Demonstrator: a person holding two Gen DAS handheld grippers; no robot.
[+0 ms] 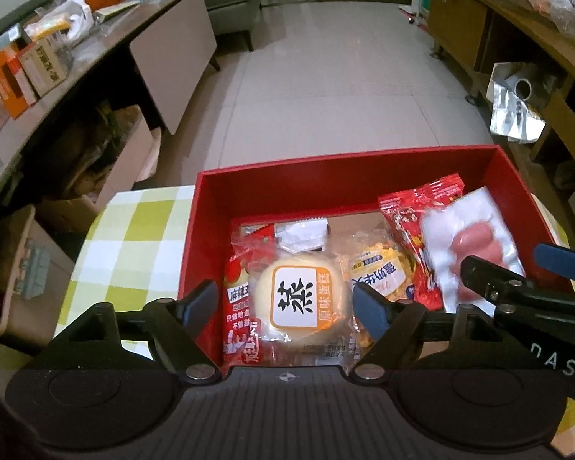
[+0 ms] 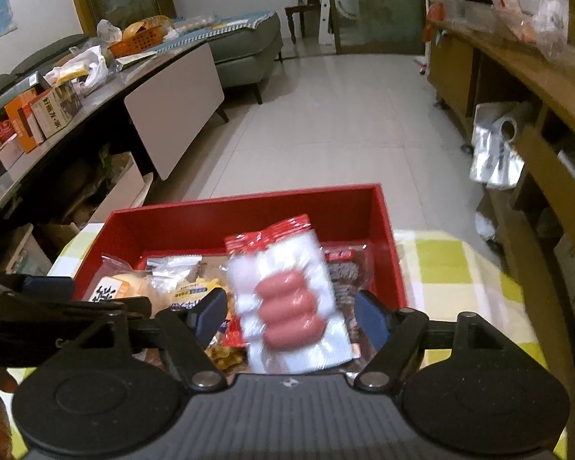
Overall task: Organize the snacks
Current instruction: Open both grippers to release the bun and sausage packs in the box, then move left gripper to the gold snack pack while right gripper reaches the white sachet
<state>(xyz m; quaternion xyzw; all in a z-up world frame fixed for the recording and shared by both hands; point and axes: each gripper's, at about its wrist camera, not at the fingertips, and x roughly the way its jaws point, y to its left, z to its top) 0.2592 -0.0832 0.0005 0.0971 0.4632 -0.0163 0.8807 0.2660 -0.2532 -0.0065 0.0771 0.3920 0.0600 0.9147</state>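
Note:
A red box stands on a green-and-white checked tablecloth and holds several snack packs. A round steamed cake pack lies in it between the fingers of my left gripper, which is open; its pads stand off the wrapper. A blurred sausage pack leans tilted in the box between the fingers of my right gripper, also open. Beside them lie a red spicy pack, a yellow pack and a dark pack.
A cluttered side table with boxes and bags runs along the left. Wooden shelving lines the right, with a silver bag under it. A grey sofa and tiled floor lie beyond the box.

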